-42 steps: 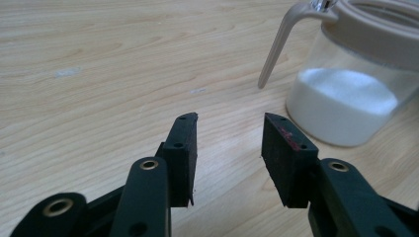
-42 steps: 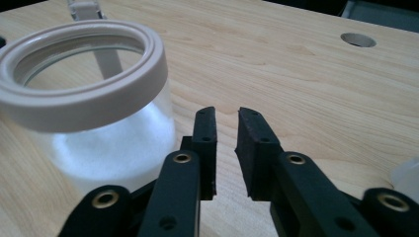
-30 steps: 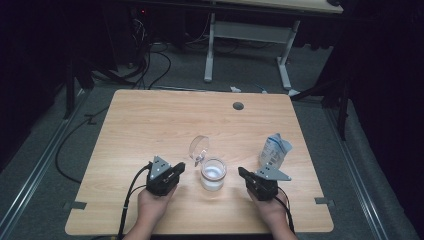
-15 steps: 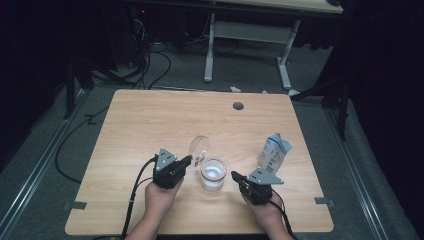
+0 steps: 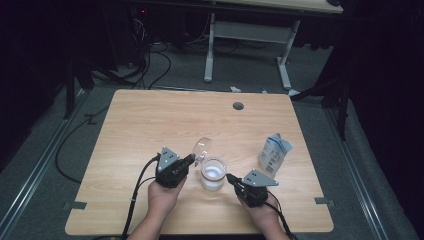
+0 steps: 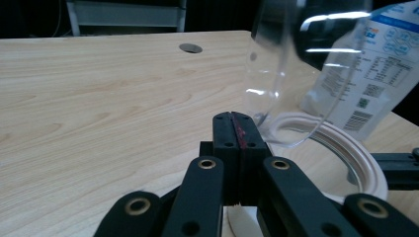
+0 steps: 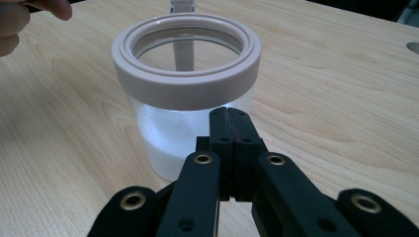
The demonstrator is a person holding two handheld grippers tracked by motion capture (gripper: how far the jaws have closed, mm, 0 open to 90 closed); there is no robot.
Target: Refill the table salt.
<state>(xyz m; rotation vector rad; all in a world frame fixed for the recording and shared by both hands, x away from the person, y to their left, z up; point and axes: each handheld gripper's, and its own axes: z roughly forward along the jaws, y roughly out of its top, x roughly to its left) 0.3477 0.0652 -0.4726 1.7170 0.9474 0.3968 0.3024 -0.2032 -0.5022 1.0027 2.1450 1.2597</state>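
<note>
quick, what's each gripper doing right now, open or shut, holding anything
Left gripper: shut, nothing between its jaws.
Right gripper: shut, empty, by the jar.

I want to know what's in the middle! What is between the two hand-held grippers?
In the high view, a clear jar with white powder stands between the left hand-held gripper and the right hand-held gripper.

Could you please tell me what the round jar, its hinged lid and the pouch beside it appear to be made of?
The clear round jar looks like glass or hard plastic: see-through wall, white powder inside. Its pale rim ring seems matte plastic or rubber. The raised clear domed lid shows glossy highlights, likely plastic. The blue-and-white printed pouch looks like creased flexible film.
</note>
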